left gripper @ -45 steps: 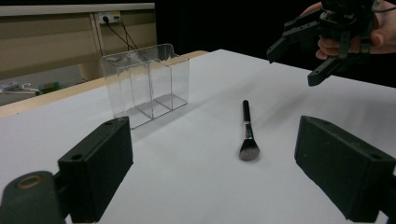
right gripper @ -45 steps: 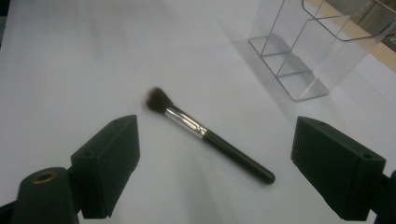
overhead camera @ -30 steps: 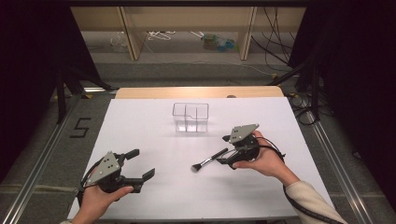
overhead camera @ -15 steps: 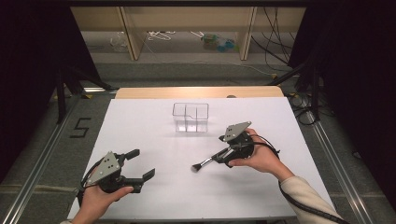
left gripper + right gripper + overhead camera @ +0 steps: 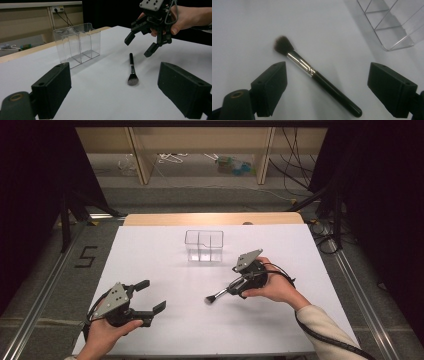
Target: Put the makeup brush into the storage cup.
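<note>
Lowered since before, the right gripper (image 5: 235, 289) is held with jaws spread, empty, over the makeup brush (image 5: 218, 295), near the clear organizer (image 5: 204, 246).

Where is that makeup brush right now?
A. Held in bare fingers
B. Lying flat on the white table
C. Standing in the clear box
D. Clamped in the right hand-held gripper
B: the makeup brush lies flat on the white table, under the open right hand-held gripper, untouched.

White table (image 5: 165, 255); clear divided organiser (image 5: 204, 245) near its far edge; wooden shelving (image 5: 200, 145) beyond
</note>
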The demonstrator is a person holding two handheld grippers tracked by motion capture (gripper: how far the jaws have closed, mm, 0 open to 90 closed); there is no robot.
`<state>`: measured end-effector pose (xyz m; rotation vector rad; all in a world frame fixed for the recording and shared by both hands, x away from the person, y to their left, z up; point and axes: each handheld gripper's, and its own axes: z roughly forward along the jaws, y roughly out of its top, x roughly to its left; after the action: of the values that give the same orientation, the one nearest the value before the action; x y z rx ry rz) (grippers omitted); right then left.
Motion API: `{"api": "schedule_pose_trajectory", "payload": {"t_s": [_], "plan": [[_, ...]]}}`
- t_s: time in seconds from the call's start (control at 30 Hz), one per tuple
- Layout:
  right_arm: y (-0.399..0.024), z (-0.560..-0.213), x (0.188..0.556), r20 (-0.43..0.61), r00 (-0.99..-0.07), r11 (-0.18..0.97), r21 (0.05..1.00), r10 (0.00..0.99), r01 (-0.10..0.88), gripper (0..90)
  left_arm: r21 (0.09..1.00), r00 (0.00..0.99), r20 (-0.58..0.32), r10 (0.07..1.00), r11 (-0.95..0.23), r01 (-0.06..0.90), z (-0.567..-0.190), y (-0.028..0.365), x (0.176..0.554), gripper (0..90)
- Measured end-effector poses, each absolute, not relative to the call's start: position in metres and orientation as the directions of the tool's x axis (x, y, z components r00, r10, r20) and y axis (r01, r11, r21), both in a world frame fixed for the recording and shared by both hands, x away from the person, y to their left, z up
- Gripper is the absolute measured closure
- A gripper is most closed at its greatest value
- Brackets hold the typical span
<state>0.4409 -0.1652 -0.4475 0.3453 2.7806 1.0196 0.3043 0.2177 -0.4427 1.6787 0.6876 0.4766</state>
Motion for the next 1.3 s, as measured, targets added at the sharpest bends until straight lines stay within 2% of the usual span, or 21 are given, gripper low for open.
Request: {"api": "schedule_pose_trajectory", "payload": {"t_s": [0.37, 0.87, 1.3], "plan": [[-0.161, -0.451, 0.446, -0.065, -0.965, 0.759, 0.631, 0.254, 0.157, 17.3, 0.974, 0.741, -0.059, 0.669, -0.124, 0.189, -0.443, 0.217, 0.304, 11.4], [-0.148, -0.459, 0.455, -0.032, -0.978, 0.823, 0.546, 0.208, 0.158, 19.1, 0.974, 0.745, -0.045, 0.665, -0.137, 0.182, -0.443, 0.217, 0.304, 11.4], [-0.139, -0.469, 0.461, -0.026, -0.984, 0.868, 0.476, 0.176, 0.143, 25.4, 0.974, 0.746, -0.047, 0.664, -0.136, 0.182, -0.443, 0.217, 0.304, 11.3]]}}
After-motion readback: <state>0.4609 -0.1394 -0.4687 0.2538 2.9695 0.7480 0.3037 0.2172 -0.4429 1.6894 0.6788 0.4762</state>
